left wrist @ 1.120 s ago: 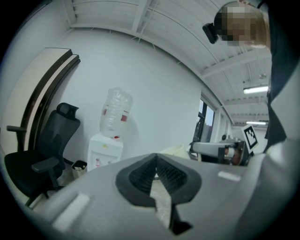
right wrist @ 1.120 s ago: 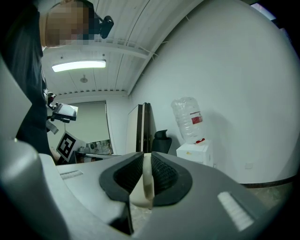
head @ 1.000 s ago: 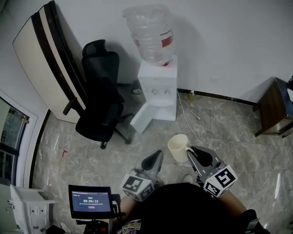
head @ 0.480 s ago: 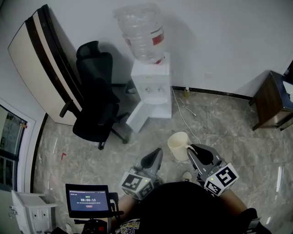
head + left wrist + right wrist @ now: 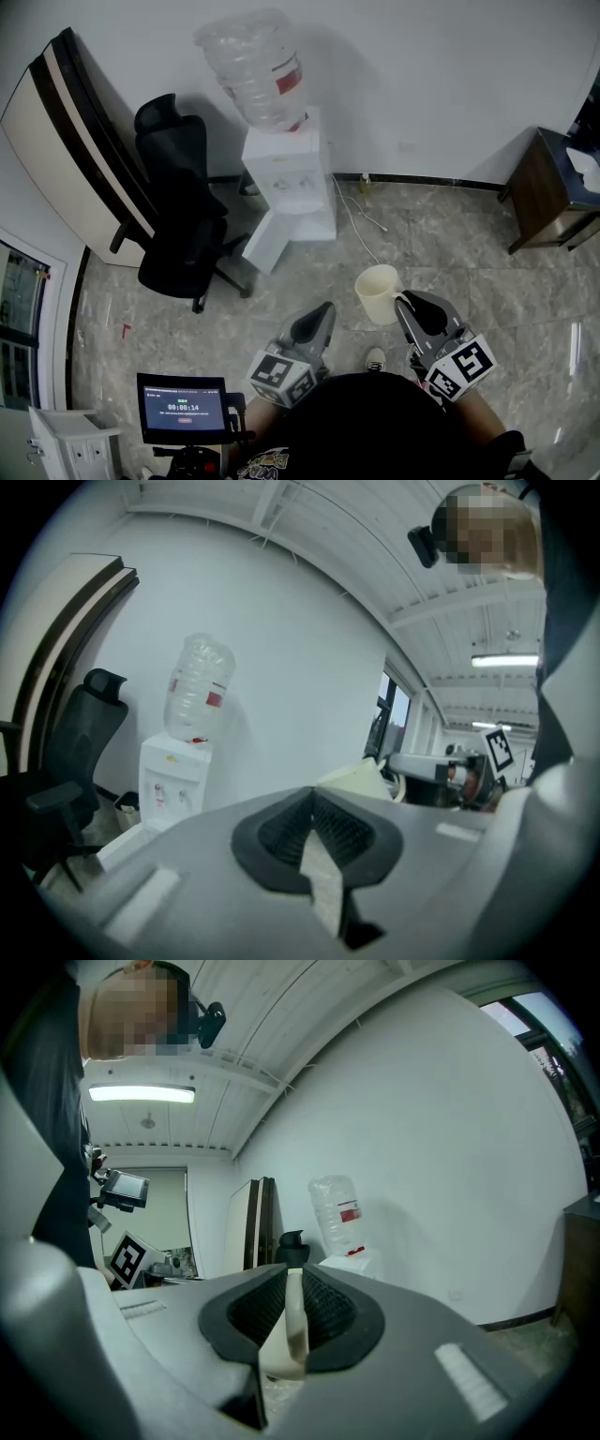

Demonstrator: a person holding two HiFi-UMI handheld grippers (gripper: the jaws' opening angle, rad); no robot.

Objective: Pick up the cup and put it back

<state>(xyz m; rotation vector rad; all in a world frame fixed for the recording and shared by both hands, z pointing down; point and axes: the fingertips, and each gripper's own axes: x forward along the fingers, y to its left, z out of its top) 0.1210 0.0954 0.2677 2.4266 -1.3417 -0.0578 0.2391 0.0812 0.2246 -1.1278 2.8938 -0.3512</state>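
Cup (image 5: 378, 292) shifted right, seemingly in right gripper (image 5: 403, 300)

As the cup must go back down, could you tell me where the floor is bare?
Bare floor lies between the cable and the cabinet, and in front of the cup. It is crowded around the chair, the dispenser with its open door, and the monitor.

Handle of the cup (image 5: 375, 291) swallowed between the right gripper (image 5: 403, 300) jaws, only a cream strip, probably that handle, showing in the right gripper view, wooden cabinet (image 5: 553, 192) cut by the right edge, screen (image 5: 184, 408) text too small to read.
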